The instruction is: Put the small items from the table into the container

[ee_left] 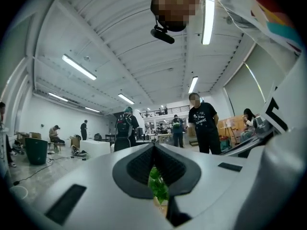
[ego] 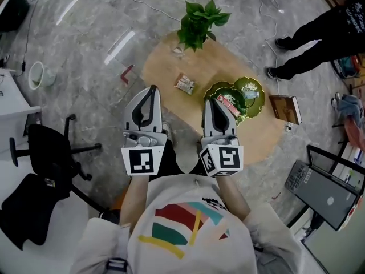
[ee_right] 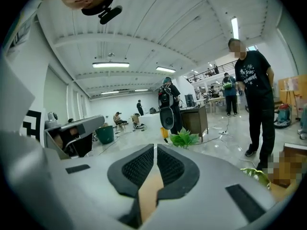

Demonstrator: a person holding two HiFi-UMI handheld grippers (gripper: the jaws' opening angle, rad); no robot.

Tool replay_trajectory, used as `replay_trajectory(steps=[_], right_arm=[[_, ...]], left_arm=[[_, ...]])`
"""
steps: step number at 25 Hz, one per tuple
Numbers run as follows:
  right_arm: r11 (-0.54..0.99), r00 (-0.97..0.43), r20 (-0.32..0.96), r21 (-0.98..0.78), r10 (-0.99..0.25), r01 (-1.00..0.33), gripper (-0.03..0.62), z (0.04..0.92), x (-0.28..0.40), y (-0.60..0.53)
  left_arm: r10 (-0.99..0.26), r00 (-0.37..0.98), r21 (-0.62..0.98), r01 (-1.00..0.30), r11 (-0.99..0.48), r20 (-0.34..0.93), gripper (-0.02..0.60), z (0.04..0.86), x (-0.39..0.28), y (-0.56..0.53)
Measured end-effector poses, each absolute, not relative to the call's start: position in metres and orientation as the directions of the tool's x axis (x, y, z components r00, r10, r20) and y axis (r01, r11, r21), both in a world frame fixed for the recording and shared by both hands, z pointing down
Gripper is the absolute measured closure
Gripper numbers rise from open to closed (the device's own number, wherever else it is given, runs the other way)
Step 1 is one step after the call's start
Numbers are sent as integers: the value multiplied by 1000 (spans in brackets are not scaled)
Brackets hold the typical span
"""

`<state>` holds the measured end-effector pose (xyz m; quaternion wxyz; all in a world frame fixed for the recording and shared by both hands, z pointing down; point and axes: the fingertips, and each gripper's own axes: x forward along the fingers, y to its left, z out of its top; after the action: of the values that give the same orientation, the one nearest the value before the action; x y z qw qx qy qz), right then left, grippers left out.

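A small snack packet lies on the round wooden table. To its right sit two green leaf-shaped dishes, and a red packet lies in them. My left gripper hovers at the table's near left edge, shut and empty, just below-left of the snack packet. My right gripper is also shut and empty, its tip over the near rim of the left dish. In the left gripper view the left gripper shows its jaws meeting; the right gripper looks the same in its own view.
A potted plant stands at the table's far edge. A book lies by the right edge. A person stands beyond the table; an office chair is at left, a screen at right.
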<state>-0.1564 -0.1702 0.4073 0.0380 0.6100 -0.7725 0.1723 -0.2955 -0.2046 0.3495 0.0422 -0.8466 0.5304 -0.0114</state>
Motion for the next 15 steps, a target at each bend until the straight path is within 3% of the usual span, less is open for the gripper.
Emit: replay_trajectory(steps=[7, 10, 13, 15], right_arm=[[55, -168, 371, -296, -913, -953, 560, 504, -194, -200], [-8, -142, 434, -326, -890, -946, 447, 570, -196, -218], [-132, -87, 534, -358, -841, -924, 388, 648, -183, -229], [-204, -59, 596, -364, -801, -909, 382, 691, -173, -228]], left_arm=[[-836, 546, -83, -832, -548, 48, 574, 417, -313, -236], [-827, 556, -90, -822, -562, 79, 574, 457, -320, -248], [-834, 543, -66, -833, -550, 97, 574, 493, -327, -259], [-829, 549, -77, -826, -558, 108, 574, 516, -327, -262]])
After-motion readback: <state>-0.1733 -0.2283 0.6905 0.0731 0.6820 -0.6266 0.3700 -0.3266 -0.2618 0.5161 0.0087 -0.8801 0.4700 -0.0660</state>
